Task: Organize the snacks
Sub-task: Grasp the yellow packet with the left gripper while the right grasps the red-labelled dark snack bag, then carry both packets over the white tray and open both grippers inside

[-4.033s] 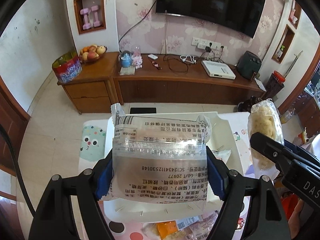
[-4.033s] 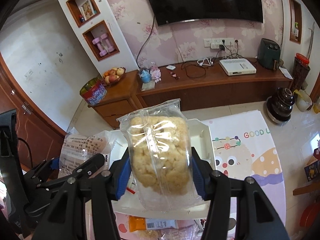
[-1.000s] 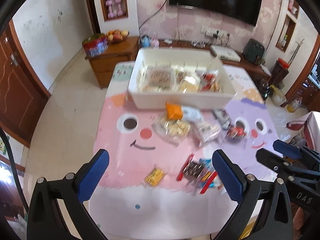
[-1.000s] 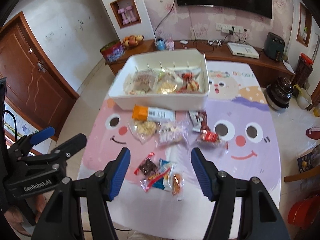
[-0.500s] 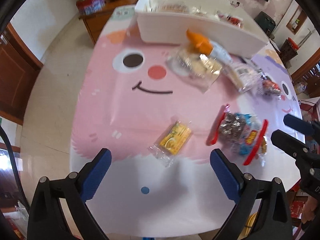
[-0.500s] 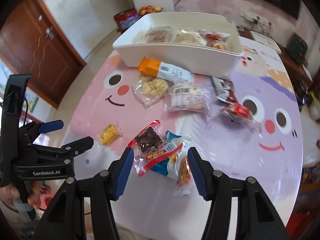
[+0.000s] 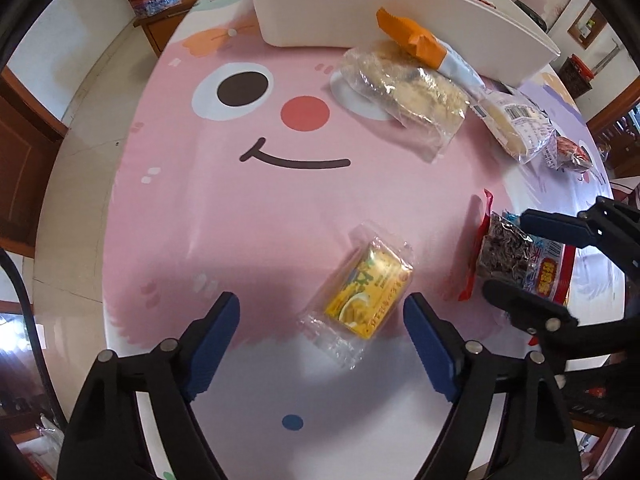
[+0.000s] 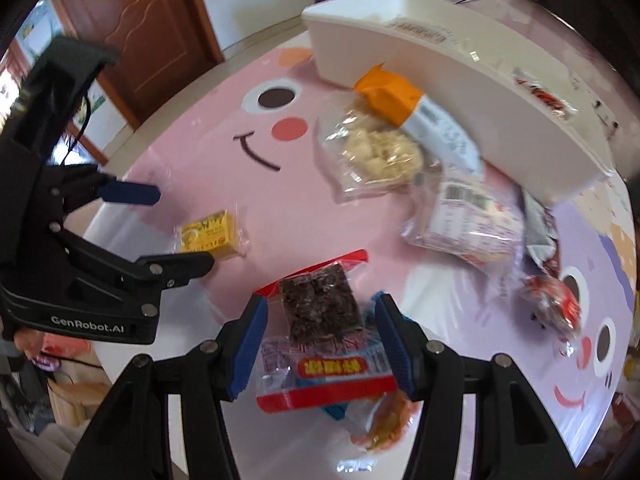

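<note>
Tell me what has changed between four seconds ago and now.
Both grippers let go of the packets they held over the white bin and came down to the table. The left gripper, jaws closing, now straddles the yellow packet without touching it; the right gripper straddles the dark snack packet, its grip unclear. The loose snacks stayed put.

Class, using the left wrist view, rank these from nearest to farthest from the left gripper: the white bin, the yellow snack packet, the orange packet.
1. Yellow snack packet, just ahead of the fingers.
2. Orange packet, far side, against the bin.
3. White bin, at the far edge.
</note>
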{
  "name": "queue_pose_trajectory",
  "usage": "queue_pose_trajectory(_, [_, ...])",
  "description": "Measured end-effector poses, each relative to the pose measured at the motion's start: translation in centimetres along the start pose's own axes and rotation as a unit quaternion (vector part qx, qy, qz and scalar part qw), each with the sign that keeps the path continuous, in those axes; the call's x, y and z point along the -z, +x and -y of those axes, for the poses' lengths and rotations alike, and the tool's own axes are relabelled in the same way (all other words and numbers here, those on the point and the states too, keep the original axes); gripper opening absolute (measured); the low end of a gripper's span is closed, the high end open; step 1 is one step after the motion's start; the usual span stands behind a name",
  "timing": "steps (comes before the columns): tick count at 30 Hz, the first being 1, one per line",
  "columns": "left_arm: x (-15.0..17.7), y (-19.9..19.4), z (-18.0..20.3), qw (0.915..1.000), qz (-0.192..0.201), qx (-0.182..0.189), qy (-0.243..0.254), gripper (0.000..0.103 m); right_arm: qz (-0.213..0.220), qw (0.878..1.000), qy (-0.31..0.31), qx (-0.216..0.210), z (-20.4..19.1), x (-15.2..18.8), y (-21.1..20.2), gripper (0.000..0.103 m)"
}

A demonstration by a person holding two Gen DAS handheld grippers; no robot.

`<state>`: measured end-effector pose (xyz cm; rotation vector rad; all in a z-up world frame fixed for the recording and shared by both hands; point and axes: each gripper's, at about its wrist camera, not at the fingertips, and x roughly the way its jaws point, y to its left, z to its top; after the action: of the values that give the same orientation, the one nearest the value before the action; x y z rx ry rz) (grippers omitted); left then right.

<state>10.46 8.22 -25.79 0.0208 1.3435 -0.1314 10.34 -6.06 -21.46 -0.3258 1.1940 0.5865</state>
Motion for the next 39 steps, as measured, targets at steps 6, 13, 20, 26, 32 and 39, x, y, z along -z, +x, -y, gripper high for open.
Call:
queue_pose_trajectory(6, [-0.1, 0.9, -0.1, 0.9999, -0.008, 0.008, 0.008, 0.079, -0.008, 0.997, -0.072, 0.038, -1.7, -0.3, 1.1, 0.058])
queue_pose_trajectory(13, [-0.8, 1.5, 0.2, 0.9998, -0.007, 0.005, 0.018, 0.074, -0.022, 0.993, -0.11, 0.046, -1.9, -0.2, 2.3, 0.071])
queue_pose_trajectory(20, [-1.1, 1.3, 2.5, 0.9987, 0.013, -0.01, 0.049, 0.024, -0.008, 0.994, -0.101, 0.038, -1.4, 0.3, 1.7, 0.054])
queue_pose_trajectory(26, [-1.3, 0.2, 2.4, 0.9994, 0.025, 0.01, 0.022, 0.024, 0.002, 0.999, -0.041, 0.025, -0.1, 0.2, 1.0, 0.042])
queue_pose_trajectory(32, [-2.7, -3.4, 3.0, 0.9979, 0.054, 0.032, 0.015, 0.024, 0.023, 0.999, 0.045, 0.002, 2.4, 0.3, -1.9, 0.042])
queue_pose_trajectory(39, [-4.9, -8.5, 4.6, 0.9935, 0.087, 0.07, 0.024, 0.024, 0.07, 0.991, 0.11, -0.015, 4.2, 0.1, -7.2, 0.042])
